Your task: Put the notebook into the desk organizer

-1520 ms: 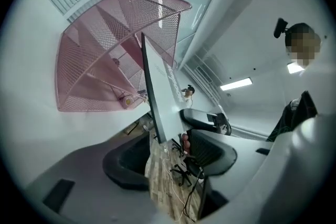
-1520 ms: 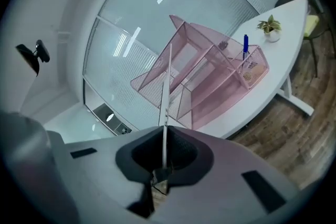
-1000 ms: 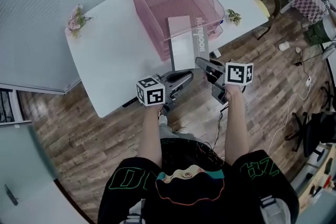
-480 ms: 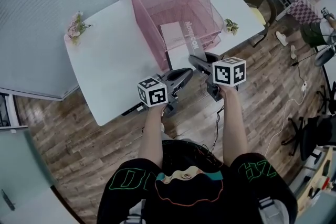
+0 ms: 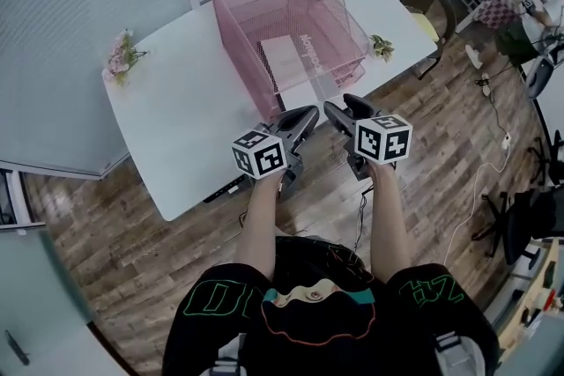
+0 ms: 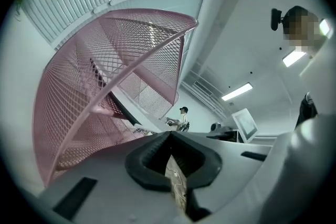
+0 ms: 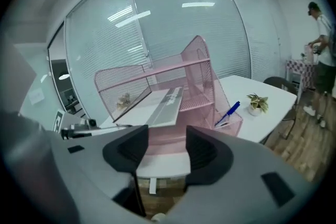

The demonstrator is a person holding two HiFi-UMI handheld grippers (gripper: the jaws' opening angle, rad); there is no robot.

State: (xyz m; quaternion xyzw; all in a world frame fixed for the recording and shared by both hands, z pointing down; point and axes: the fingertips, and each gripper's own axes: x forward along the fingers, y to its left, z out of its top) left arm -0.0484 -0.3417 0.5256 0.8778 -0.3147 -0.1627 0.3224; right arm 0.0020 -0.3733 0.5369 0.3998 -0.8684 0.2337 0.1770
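**Pink mesh organizer (image 5: 236, 38) holds the notebook (image 5: 284, 57)**

Standing on the white table (image 5: 181, 123), the organizer has the notebook lying in its wide compartment, near edge at the open front. A blue pen (image 7: 227, 112) rests in a side tray. The left gripper (image 6: 170, 157) has its jaws pressed together with nothing between them. The right gripper (image 7: 167, 152) faces the notebook, its jaws opening and empty. Both grippers hang just off the table's near edge.
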